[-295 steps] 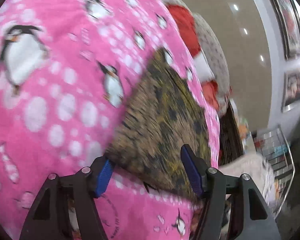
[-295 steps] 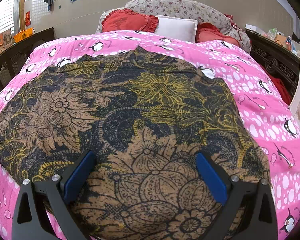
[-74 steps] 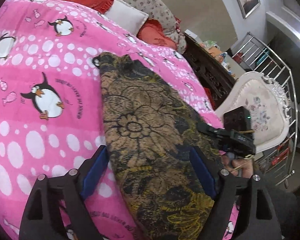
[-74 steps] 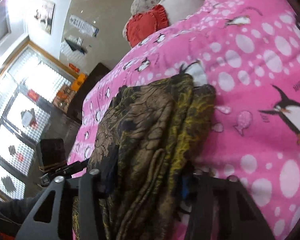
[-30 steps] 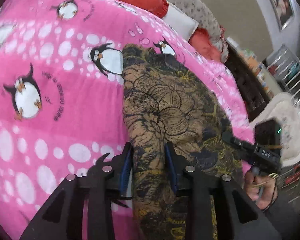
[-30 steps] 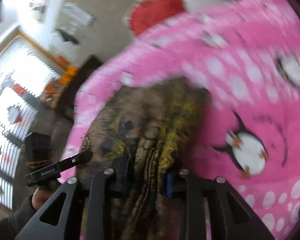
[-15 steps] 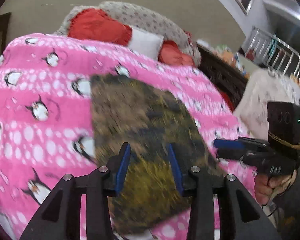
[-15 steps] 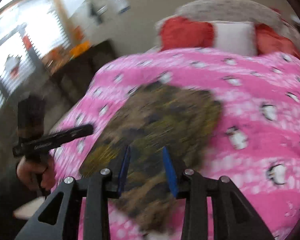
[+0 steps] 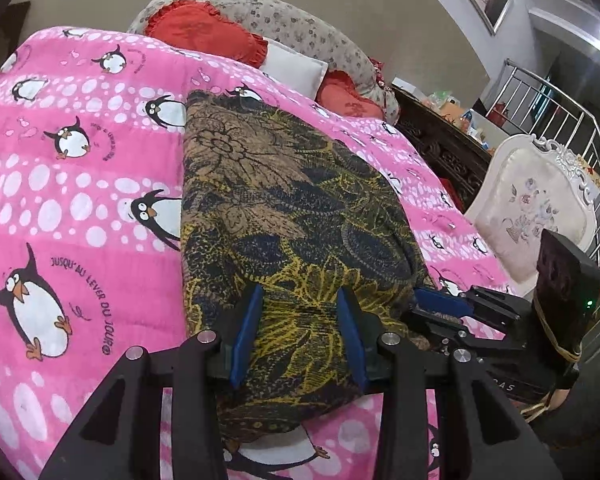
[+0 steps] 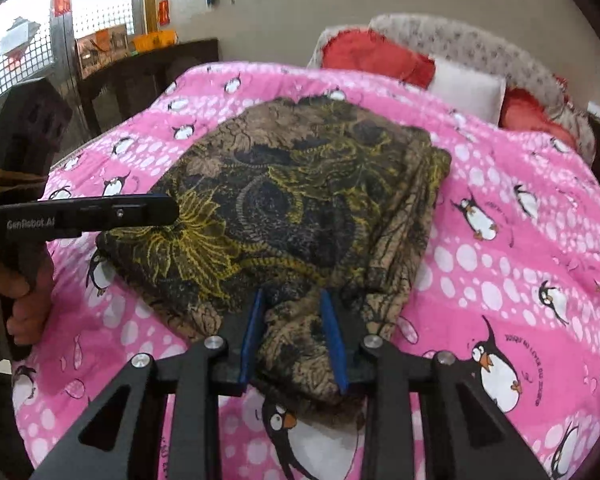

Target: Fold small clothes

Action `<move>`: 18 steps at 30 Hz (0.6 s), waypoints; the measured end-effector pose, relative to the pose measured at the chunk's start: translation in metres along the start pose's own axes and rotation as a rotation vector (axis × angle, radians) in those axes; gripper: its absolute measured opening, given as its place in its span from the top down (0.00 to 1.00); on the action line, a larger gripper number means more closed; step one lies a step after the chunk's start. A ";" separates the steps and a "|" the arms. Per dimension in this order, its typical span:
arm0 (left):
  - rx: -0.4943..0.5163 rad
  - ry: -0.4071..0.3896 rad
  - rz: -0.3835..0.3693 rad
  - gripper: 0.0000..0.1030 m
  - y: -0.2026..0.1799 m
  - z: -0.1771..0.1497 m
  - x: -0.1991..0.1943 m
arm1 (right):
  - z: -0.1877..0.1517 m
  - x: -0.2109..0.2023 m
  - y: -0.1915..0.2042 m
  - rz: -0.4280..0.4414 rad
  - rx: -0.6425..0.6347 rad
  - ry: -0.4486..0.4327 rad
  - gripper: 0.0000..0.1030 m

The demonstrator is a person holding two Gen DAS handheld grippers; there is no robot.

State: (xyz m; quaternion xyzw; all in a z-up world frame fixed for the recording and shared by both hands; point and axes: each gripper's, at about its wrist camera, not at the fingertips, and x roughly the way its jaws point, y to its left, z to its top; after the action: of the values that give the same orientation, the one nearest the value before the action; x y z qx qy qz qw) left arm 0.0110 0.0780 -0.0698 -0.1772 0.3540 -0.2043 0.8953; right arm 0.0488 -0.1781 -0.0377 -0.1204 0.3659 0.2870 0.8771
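- Garment (image 9: 292, 216) — we log one small piece of clothing in a brown, black and yellow floral print, lying folded on the near half of the bed; its right edge, in the right wrist view, shows stacked layers.
- Pink penguin blanket (image 9: 80, 184) — we note that it covers the whole bed, and the garment rests directly on it.
- Left gripper (image 9: 300, 334) — we see its blue-padded fingers (image 9: 246, 332) parted a little over the near left part of the garment, cloth showing between them; whether they pinch it we cannot tell.
- Right gripper (image 10: 294, 334) — we see its fingers standing narrowly apart at the near right corner, with a bunched fold of the garment between the blue pads (image 10: 332, 336).
- Pillows at the far end — we count a red frilled cushion (image 9: 204, 36), a white pillow (image 9: 296, 68) and a second red cushion (image 9: 348, 96).
- White upholstered chair (image 9: 536, 208) — we place it to the right of the bed.
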 end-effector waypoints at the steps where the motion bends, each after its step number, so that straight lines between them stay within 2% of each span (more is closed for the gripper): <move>1: 0.003 -0.001 0.004 0.82 0.003 -0.002 -0.004 | 0.001 0.000 0.001 -0.008 0.000 -0.005 0.69; 10: -0.024 -0.011 -0.029 0.82 0.001 0.000 -0.002 | -0.001 0.002 0.008 -0.044 -0.022 -0.007 0.69; 18: -0.092 -0.025 -0.110 0.82 0.015 -0.001 -0.004 | -0.001 0.004 0.013 -0.073 -0.034 -0.001 0.69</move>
State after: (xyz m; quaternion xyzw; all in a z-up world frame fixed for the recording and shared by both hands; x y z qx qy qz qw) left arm 0.0112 0.0924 -0.0748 -0.2399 0.3414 -0.2343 0.8781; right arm 0.0428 -0.1665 -0.0409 -0.1485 0.3560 0.2608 0.8850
